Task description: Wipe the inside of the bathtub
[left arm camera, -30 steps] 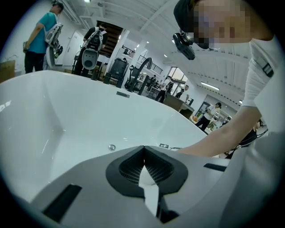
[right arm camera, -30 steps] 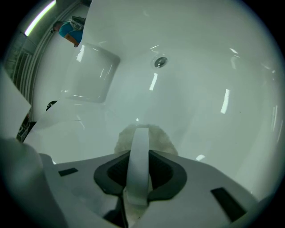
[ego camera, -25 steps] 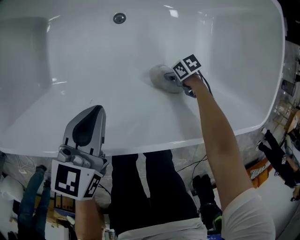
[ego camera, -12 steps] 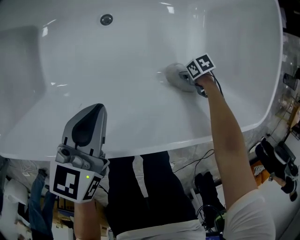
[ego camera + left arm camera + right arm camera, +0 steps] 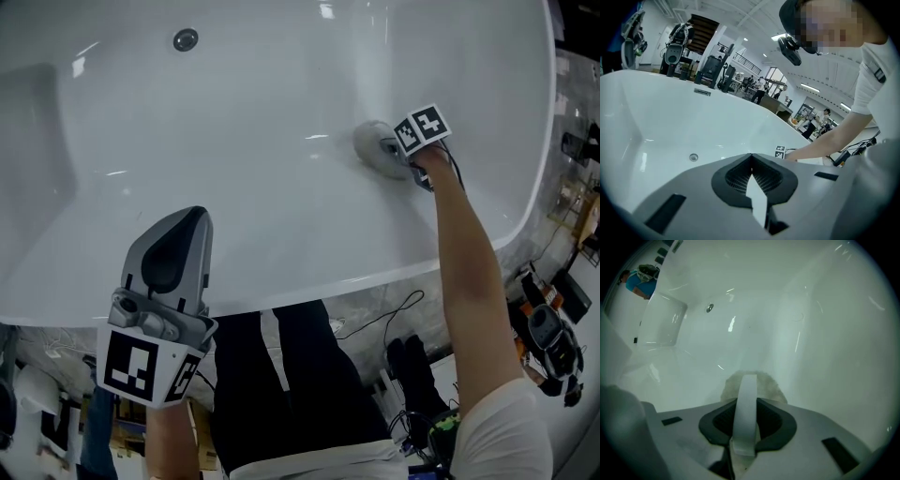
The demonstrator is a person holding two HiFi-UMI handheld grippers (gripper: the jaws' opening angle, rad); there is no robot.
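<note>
— Where's the wiping pad [image 5: 371,142]?

— Directly ahead of the right gripper [image 5: 392,150], touching its jaw tips and pressed flat on the inner wall of the bathtub [image 5: 234,122]. It's a grey, fuzzy, roundish thing.

— So how do you tell which way it points?

— By its white strap [image 5: 744,411]. The strap runs straight out between the jaws and over the top of the pad, in line with the gripper. The jaws are closed narrowly onto that strap.

— And where does that line lead?

— Along the tub's length. A round metal fitting [image 5: 185,39] sits far ahead of that gripper and off to the left, well apart from the pad.

— The left gripper [image 5: 180,225]?

— Held over the tub's near rim, well apart from the pad, which lies ahead of it and to its right. Its jaws meet at the tips, with nothing between them. It points across the tub, roughly crosswise to the right one.
</note>
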